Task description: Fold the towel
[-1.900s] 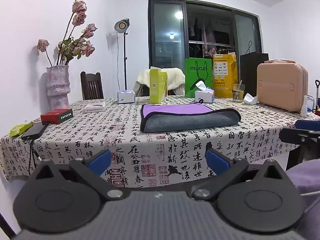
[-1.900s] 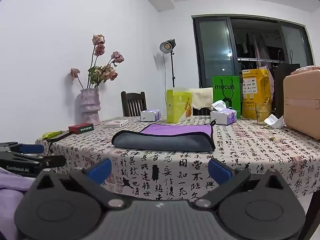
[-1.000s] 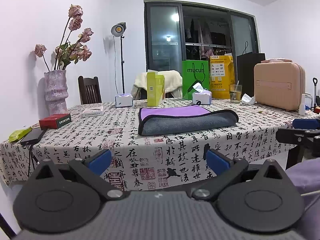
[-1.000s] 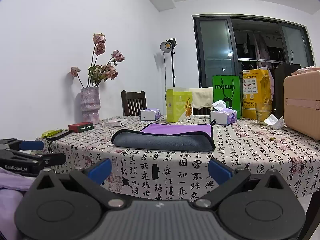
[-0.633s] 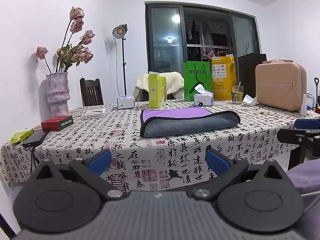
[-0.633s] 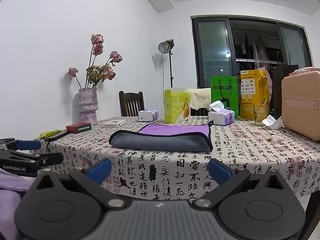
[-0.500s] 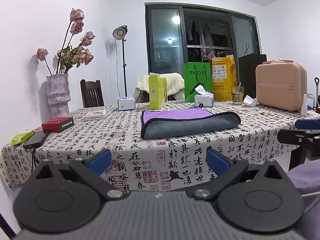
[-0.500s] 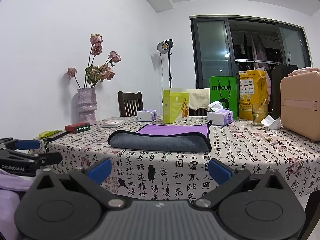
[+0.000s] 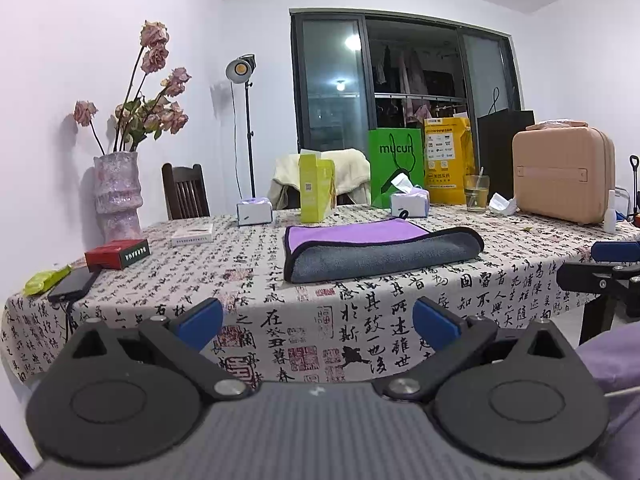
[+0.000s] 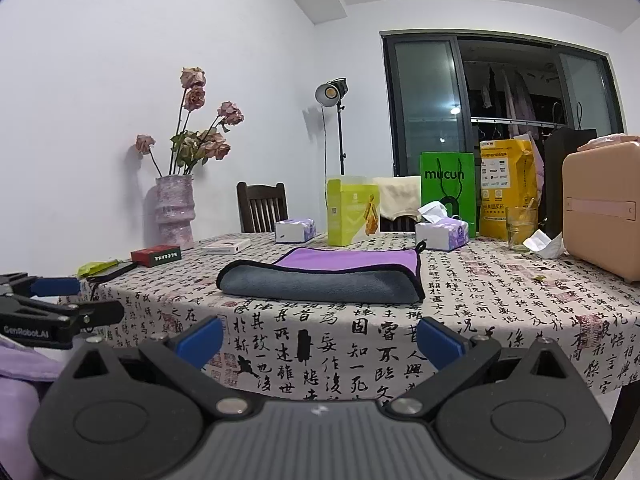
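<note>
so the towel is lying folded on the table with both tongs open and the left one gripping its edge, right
Not quite. The towel does lie folded on the table and both tongs are open, but the left tongs grip nothing: they hang short of the table's near edge, apart from the towel, as do the right tongs. The left wrist view shows it.

White walls [image 9: 80, 40], dark window [image 9: 400, 92], studio lamp [image 9: 240, 69]

left gripper [image 9: 316, 322] low before tabletop [image 9: 248, 284] edge, jaws spread, holding nothing. towel [image 9: 380, 254] folded, grey over purple, mid-tabletop. right gripper [image 9: 600, 268] at right edge.
</note>
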Available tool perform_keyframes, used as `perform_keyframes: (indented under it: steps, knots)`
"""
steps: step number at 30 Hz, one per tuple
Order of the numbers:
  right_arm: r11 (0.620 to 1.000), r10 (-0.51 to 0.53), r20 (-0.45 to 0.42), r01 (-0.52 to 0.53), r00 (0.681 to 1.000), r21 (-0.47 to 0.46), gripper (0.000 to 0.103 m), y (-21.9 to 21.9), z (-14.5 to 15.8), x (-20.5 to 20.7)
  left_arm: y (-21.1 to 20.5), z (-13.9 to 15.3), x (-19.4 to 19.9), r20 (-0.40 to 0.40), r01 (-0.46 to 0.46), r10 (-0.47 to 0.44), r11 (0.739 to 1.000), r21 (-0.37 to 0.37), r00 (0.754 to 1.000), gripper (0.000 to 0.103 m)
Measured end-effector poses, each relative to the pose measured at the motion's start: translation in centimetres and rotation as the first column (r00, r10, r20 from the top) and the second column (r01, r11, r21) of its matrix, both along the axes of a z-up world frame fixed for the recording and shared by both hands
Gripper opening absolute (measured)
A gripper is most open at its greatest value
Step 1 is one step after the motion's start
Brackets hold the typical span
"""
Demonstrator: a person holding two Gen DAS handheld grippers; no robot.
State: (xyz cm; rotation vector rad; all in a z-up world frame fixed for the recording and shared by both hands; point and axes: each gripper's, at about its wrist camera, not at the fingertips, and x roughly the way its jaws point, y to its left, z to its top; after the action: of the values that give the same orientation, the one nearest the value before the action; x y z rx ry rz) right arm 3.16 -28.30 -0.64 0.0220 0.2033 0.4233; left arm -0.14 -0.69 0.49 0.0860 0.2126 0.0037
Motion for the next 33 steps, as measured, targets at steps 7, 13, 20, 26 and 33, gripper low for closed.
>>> perform_keyframes:
  steps: [7, 13, 20, 26, 33]
  knots:
    - [1.000, 0.001, -0.001, -0.001, 1.000, 0.002, 0.103, 0.02, 0.05, -0.02, 0.07, 0.08, 0.06, 0.004, 0.001, -0.001, 1.000, 0.001, 1.000, 0.103]
    - [1.000, 0.002, -0.005, -0.002, 1.000, 0.012, 0.103, -0.12, 0.02, 0.25, 0.07, 0.10, 0.10, 0.003, 0.002, -0.002, 1.000, 0.001, 1.000, 0.103]
    - [1.000, -0.003, -0.004, 0.003, 1.000, 0.017, 0.103, -0.21, -0.05, 0.37, 0.09, 0.07, 0.11, 0.002, 0.003, -0.003, 1.000, -0.001, 1.000, 0.103]
    - [1.000, 0.010, 0.007, -0.010, 1.000, 0.015, 0.103, -0.21, -0.20, 0.31, 0.11, 0.07, 0.11, 0.002, 0.004, -0.004, 1.000, -0.001, 1.000, 0.103]
    - [0.998, 0.050, 0.033, -0.052, 0.998, 0.047, 0.103, -0.60, -0.28, 0.32, 0.10, 0.07, 0.11, 0.001, 0.004, -0.004, 1.000, -0.001, 1.000, 0.103]
